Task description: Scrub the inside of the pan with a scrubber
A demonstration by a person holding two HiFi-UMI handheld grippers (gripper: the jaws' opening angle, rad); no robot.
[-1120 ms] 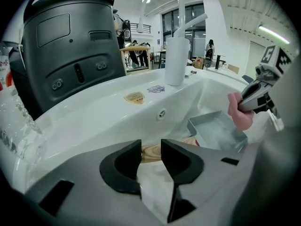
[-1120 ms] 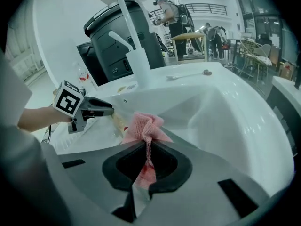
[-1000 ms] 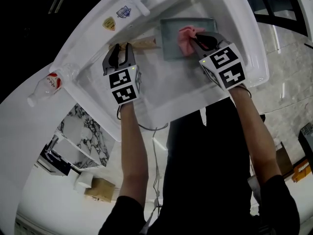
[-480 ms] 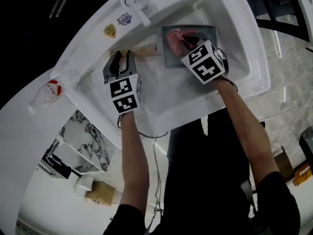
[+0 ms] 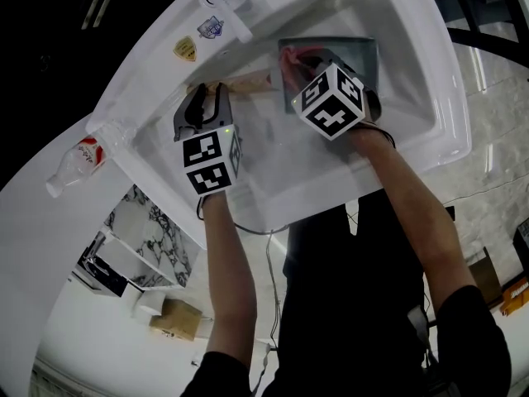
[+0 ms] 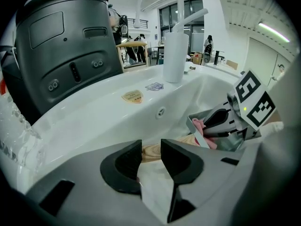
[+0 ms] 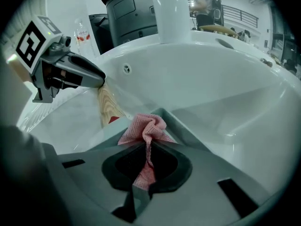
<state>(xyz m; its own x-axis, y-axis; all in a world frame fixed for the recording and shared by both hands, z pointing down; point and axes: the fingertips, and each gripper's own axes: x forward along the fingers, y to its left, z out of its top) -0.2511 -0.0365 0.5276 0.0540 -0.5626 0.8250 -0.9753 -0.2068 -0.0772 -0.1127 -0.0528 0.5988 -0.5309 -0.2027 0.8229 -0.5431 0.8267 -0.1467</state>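
- Steadying the pan (image 5: 370, 56) looked to be the left gripper's (image 6: 150, 149) job. Its jaws were clamped on the wooden handle (image 5: 244, 81), which ran from between them across to the pan.
- The right gripper (image 7: 146, 147) had its jaws pressed together on a pink mesh scrubber (image 7: 145, 125), and the bunched cloth stuck out just past its tips.
- The pan, square and grey, lay in the white sink (image 5: 413, 131), right under and ahead of the right gripper's tips and well to the right of the left gripper's.
- The scrubber hung over the handle end of the pan, inside its rim. Whether it touched the pan's floor could not be told.
- By my reading, the scrubbing step was in hand. The next move called for pressing the scrubber onto the floor and rubbing it across floor and walls, while the left gripper held firm so the pan would not skate on the slick sink.
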